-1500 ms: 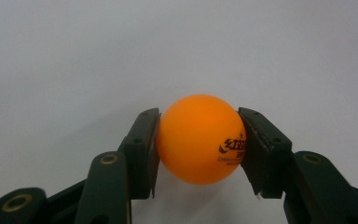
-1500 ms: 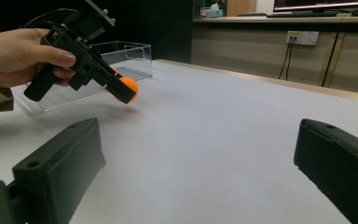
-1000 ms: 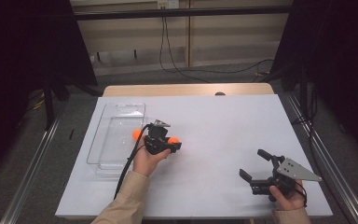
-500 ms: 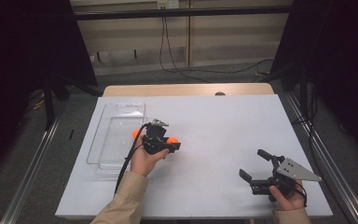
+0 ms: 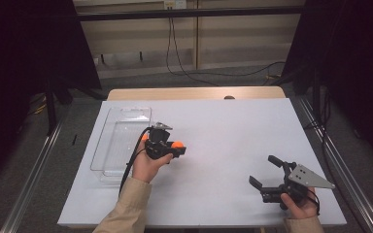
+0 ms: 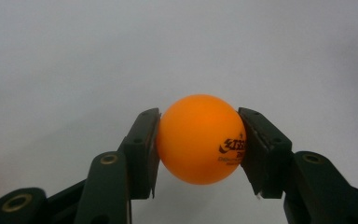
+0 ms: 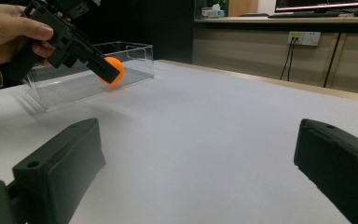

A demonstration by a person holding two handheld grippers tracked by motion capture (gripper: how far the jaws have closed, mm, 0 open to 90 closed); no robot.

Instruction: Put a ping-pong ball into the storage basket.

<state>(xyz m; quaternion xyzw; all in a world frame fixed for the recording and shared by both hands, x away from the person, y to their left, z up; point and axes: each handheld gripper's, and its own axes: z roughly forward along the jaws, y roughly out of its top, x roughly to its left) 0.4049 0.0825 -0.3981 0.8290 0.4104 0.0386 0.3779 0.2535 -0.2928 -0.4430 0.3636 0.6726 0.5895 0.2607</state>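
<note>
My left hand-held gripper (image 6: 198,154) was clenched on the ball (image 6: 200,138), held just right of the bin (image 5: 121,141). My right hand-held gripper (image 5: 264,172), jaws released, sat well apart at the counter's (image 5: 233,126) near right, so I judged the bin lay left of the ball.

The white table (image 5: 223,145) lies open between both hands; the clear tray (image 5: 121,141), seemingly thin-walled, blocks the left.

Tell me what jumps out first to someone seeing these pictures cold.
The orange ball grabs the eye: it is clamped between the black jaws of the left tongs, held above the white table. Just left of it on the table stands a clear plastic bin. Near the table's front right corner, the right tongs wait with jaws wide open.
</note>
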